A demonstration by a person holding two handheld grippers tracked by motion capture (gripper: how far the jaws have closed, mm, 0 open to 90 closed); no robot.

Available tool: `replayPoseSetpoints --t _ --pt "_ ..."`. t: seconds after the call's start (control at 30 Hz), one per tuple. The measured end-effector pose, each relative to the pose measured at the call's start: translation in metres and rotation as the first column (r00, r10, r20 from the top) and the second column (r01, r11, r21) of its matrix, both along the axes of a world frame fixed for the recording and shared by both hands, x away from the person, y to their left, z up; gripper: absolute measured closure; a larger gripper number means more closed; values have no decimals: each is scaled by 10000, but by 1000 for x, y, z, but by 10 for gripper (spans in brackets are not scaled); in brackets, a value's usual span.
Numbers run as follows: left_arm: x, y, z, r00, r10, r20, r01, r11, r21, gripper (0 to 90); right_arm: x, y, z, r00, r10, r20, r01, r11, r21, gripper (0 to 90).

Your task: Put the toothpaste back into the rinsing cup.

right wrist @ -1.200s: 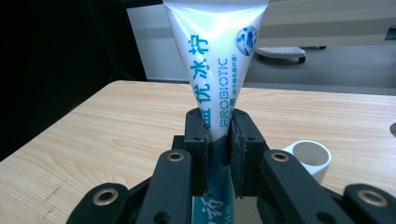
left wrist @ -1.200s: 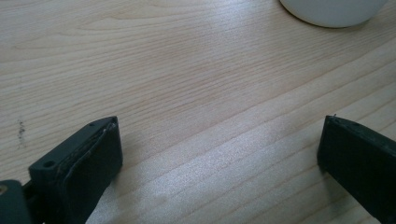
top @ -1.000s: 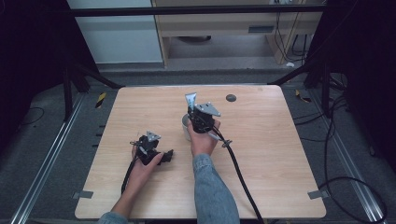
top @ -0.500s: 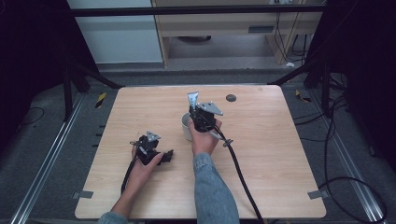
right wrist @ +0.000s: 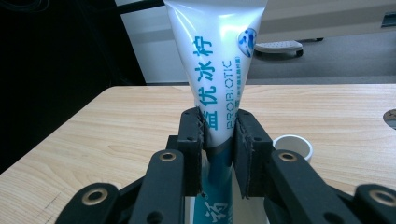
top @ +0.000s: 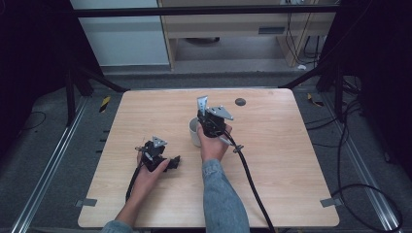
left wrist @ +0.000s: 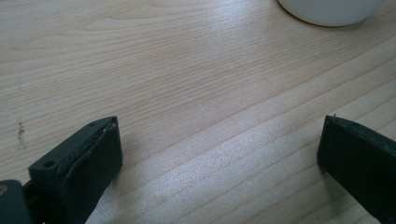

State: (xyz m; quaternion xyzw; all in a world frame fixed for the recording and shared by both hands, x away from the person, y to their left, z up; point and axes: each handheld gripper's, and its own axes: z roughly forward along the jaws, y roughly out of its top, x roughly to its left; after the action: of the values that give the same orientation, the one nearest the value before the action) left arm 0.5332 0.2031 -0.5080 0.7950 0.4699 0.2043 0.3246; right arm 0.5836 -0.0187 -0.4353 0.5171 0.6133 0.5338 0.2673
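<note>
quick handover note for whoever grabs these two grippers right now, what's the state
Right gripper: fingers on either side of the toothpaste tube, pressing it near its lower end; the jaws have just been opening slightly. Tube stands upright, crimped end up, over the white cup at mid-table.
Left gripper: open, nothing between its fingers, resting low over bare table to the left of the cup.
Done: tube picked up and brought to the cup.
Left: whether its cap end is already in the cup cannot be told; probably let it settle in the cup, release, and pull the right gripper away.
</note>
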Motion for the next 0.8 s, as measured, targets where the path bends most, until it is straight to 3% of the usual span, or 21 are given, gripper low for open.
replayPoseSetpoints --t 0.8 --pt "1 0 0 10000 -32 22 32 10000 -32 0 -3 -11 -1 9998 -96 -187 96 10000 -1 653"
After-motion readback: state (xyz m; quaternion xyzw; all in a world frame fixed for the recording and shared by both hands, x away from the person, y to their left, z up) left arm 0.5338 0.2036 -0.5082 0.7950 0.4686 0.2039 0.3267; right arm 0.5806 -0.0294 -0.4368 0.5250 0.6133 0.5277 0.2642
